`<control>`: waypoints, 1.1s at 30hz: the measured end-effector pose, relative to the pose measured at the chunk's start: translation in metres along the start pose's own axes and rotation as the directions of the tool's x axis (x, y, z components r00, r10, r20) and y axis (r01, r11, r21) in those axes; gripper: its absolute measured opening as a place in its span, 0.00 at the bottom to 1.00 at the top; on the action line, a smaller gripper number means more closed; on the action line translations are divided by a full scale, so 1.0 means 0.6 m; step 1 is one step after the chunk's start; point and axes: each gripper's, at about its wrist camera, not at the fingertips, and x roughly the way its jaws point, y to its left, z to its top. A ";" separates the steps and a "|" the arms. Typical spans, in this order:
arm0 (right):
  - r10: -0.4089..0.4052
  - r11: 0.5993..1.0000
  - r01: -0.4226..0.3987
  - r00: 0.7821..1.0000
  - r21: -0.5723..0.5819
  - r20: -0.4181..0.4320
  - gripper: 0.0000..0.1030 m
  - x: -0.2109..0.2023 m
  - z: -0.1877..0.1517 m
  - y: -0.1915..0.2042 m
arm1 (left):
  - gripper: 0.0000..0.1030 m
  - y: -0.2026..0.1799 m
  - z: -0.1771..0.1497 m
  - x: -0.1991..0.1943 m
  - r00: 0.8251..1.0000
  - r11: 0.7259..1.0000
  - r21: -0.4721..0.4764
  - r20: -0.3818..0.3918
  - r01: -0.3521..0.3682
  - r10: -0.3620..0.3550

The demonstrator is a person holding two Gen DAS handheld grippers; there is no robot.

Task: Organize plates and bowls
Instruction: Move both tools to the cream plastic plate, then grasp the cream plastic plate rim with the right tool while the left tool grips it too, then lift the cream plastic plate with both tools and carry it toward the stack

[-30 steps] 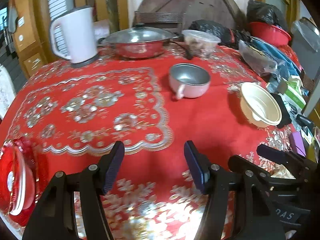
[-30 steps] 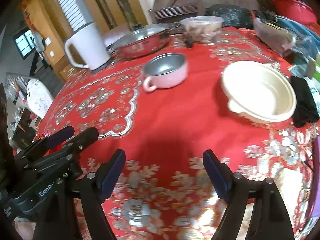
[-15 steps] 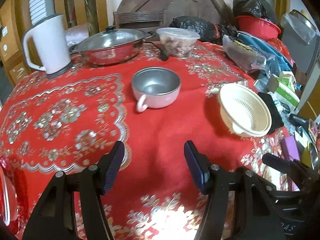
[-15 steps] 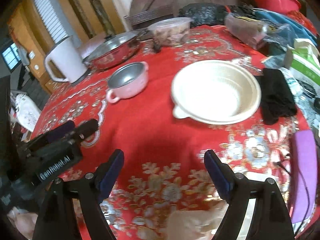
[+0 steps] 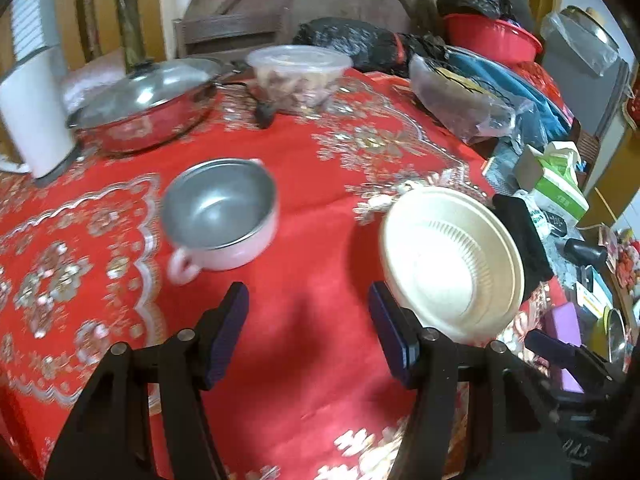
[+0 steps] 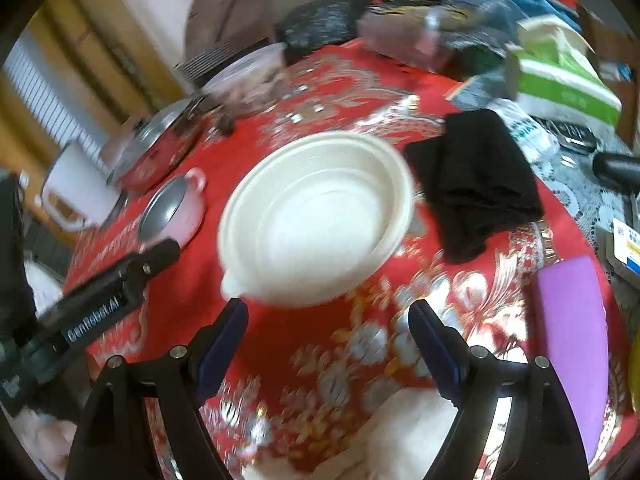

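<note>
Both grippers have closed in, right gripper (image 6: 328,344) jaws wide and empty near the cream bowl (image 6: 316,216); a fast approach could shove it.

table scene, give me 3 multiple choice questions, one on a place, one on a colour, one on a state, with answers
1. In the right wrist view, what lies just right of the cream bowl?
A. a white kettle
B. a folded black cloth
C. a lidded pan

2. What colour is the outside of the small handled bowl?
A. pink
B. green
C. blue

3. How is the right gripper?
A. shut on the cream bowl
B. shut on a cloth
C. open, holding nothing

Answers:
1. B, the black cloth sits beside the bowl's right rim.
2. A, its wall and loop handle are pink, its inside grey metal.
3. C, its fingers stand apart over the red tablecloth, short of the bowl.
</note>
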 end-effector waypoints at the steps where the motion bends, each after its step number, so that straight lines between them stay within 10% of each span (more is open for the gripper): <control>1: 0.006 1.000 -0.006 1.000 0.027 0.003 0.82 0.004 0.009 -0.011 | 0.59 -0.006 0.005 0.009 1.000 1.000 0.002 -0.009 0.009 -0.009; 8: 0.038 0.997 -0.038 0.999 0.067 -0.002 0.78 0.036 0.042 -0.026 | 0.60 -0.044 0.031 0.074 0.997 0.999 0.034 -0.076 0.017 -0.015; 14: 0.032 0.999 -0.032 0.999 0.030 -0.020 0.26 0.061 0.048 -0.018 | 0.58 -0.042 0.032 0.085 0.996 0.999 0.006 -0.077 0.053 -0.052; 17: 0.035 0.999 -0.035 0.999 0.006 -0.017 0.24 0.063 0.041 -0.010 | 0.17 -0.054 0.027 0.096 0.992 0.997 0.050 -0.114 0.064 -0.058; 33: 0.112 0.975 -0.116 0.993 -0.188 -0.032 0.27 0.019 -0.034 0.132 | 0.17 0.060 -0.046 -0.023 0.997 0.999 -0.025 -0.071 -0.039 0.037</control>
